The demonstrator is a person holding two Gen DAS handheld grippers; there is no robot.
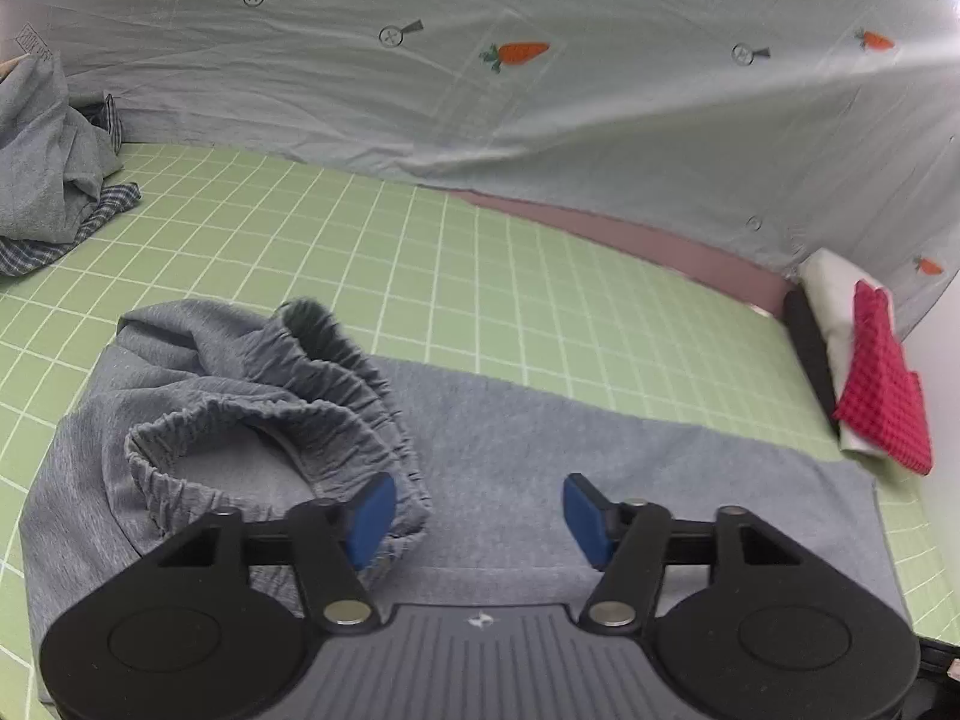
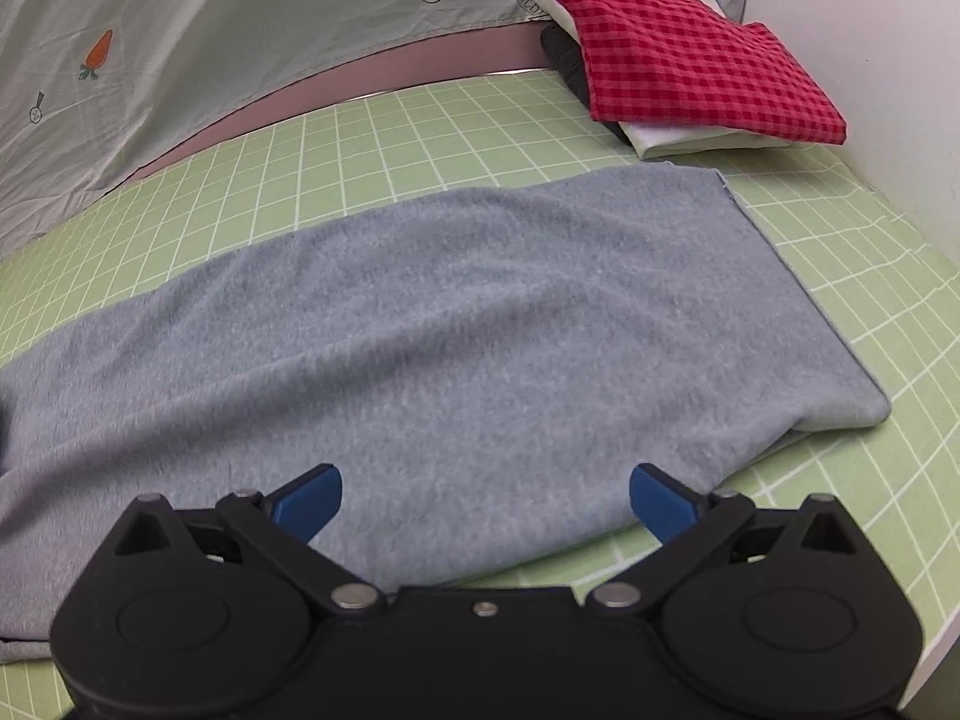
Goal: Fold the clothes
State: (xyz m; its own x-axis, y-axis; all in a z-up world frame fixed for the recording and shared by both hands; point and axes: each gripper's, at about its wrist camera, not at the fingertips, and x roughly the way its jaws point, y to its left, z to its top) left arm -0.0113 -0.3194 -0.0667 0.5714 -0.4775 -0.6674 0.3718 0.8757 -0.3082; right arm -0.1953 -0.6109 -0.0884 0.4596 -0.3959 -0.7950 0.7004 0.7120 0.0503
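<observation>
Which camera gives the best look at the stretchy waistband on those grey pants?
The left wrist view: the gathered elastic waistband lies bunched and open right beside the left gripper. The right wrist view shows only the smooth grey pants, no waistband.

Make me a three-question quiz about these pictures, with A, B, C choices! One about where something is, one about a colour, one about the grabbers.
1. Where does the red checked cloth lie?
A. on a folded stack
B. on the grey pants
C. in a gripper

2. What colour is the grid mat?
A. blue
B. green
C. pink

3. How are the right gripper fingers?
A. pinching cloth
B. shut
C. spread open

Answers:
1 A, it tops white and dark folded pieces.
2 B, green with white lines.
3 C, a wide gap shows over the grey pants.
</observation>
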